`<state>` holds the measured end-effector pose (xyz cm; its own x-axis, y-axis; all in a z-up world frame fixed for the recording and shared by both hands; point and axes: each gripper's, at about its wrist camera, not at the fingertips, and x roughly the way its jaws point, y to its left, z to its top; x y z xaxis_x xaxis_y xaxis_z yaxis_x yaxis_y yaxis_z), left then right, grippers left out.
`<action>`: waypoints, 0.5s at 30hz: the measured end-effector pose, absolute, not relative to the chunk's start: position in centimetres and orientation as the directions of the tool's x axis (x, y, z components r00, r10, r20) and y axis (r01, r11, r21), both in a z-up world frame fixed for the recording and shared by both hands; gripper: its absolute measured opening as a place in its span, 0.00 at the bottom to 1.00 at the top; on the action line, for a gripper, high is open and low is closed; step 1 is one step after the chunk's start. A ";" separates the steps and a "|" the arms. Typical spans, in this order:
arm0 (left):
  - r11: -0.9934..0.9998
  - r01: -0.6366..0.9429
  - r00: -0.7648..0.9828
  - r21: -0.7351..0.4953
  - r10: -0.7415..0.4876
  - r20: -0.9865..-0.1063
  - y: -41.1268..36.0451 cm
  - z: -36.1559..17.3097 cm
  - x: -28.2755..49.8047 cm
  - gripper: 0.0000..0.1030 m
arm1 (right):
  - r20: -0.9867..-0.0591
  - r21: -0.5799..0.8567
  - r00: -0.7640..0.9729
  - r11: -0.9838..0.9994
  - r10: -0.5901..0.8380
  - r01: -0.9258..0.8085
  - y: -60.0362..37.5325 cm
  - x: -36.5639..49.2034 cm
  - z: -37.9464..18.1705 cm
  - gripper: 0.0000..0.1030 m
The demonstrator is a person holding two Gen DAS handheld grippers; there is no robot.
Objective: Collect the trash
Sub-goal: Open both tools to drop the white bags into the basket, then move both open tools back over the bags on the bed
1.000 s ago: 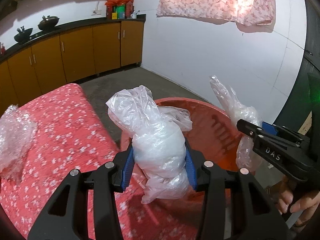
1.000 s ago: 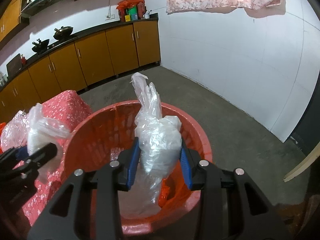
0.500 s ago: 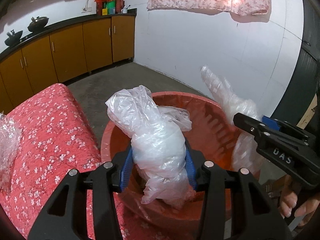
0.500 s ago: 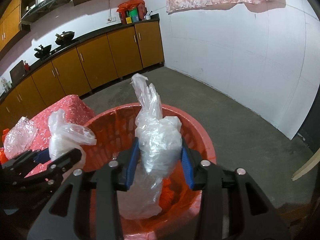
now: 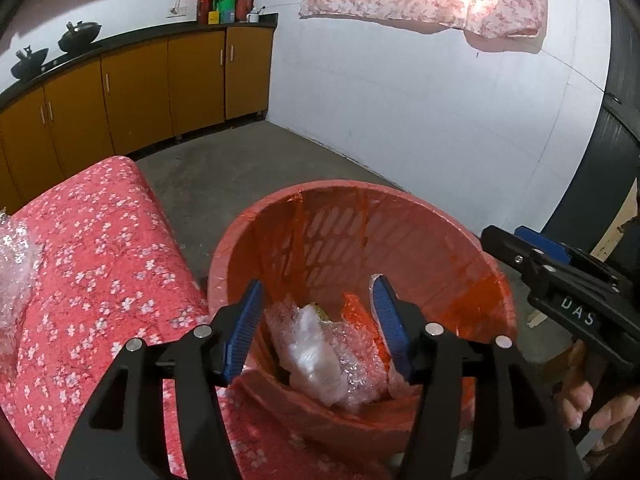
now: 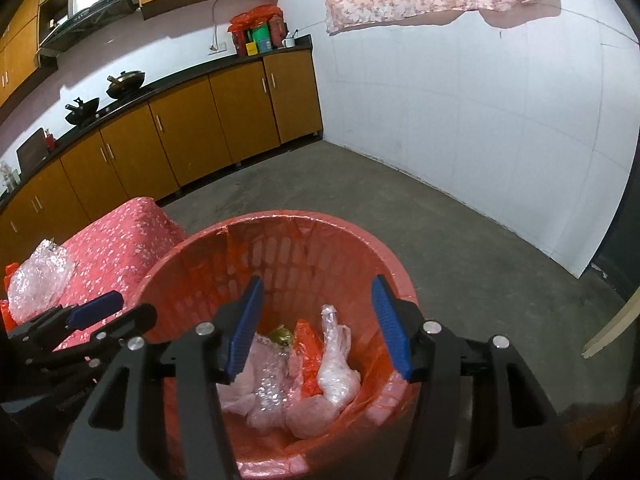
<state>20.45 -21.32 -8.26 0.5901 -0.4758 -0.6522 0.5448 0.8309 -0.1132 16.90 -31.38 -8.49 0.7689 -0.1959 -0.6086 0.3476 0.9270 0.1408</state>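
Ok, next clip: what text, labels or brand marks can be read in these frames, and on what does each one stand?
"DAS": white letters on the black body of the right gripper, seen from the left wrist.
Packages on the counter: printing too small and blurred to read.
Nothing else legible.

I see a red-orange slatted basket (image 5: 400,216) lined in matching red plastic, with clear and whitish plastic bags (image 6: 338,372) inside. My jaws are black with blue pads (image 5: 244,328). The bench (image 5: 92,240) on the left wears a red cloth with white blossoms. The far cabinets (image 6: 224,120) are amber-brown.
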 end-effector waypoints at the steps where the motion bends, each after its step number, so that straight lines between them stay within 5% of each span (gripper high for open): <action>1: 0.836 0.536 0.597 -0.114 -0.471 -0.650 -20.9 -8.1 20.5 0.56 | -0.609 0.134 0.768 0.929 -0.199 0.346 -31.2 16.9 -8.4 0.54; 15: 0.965 0.251 0.771 -0.075 -0.246 -0.587 -6.8 -5.7 17.3 0.60 | -0.571 0.098 0.816 0.978 -0.095 0.183 -23.1 17.7 -6.0 0.56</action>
